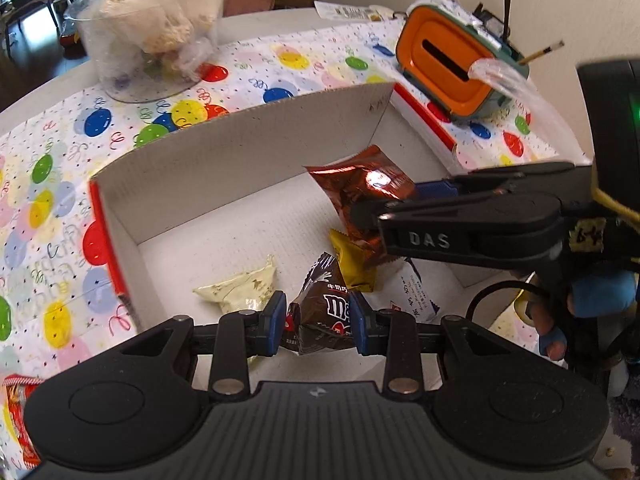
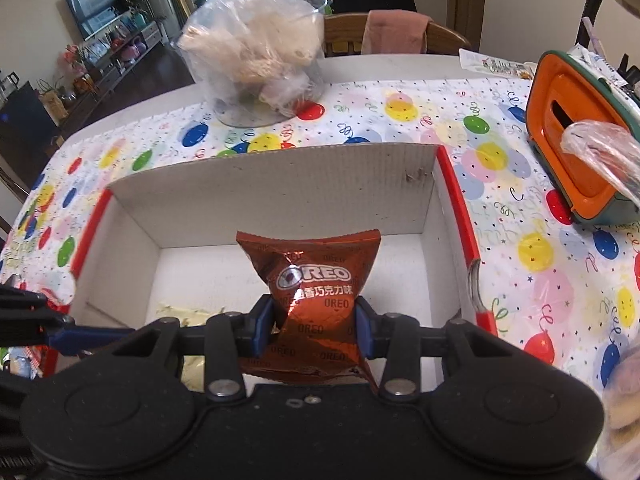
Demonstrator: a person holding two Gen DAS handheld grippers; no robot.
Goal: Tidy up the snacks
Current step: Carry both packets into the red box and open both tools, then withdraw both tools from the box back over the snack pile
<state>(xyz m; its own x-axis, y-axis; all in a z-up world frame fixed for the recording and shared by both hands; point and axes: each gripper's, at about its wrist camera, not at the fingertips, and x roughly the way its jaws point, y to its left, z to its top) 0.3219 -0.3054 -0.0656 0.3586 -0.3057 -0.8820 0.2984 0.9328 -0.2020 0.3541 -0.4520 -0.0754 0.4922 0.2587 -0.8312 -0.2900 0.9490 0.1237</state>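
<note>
A white cardboard box (image 1: 224,152) with red outer sides sits on the balloon-print tablecloth. My left gripper (image 1: 318,322) is shut on a brown M&M's packet (image 1: 320,318) over the box's near edge. My right gripper (image 2: 316,324) is shut on a copper Oreo packet (image 2: 314,284) above the box (image 2: 280,184); it shows from the side in the left wrist view (image 1: 360,192). In the box lie a pale cream packet (image 1: 240,290), a yellow packet (image 1: 354,264) and a white packet (image 1: 412,294).
A clear plastic tub with bagged white snacks (image 1: 152,28) stands behind the box. An orange and green container (image 1: 452,64) with a plastic bag sticking out sits at the right. A red packet (image 1: 18,416) lies at the left edge.
</note>
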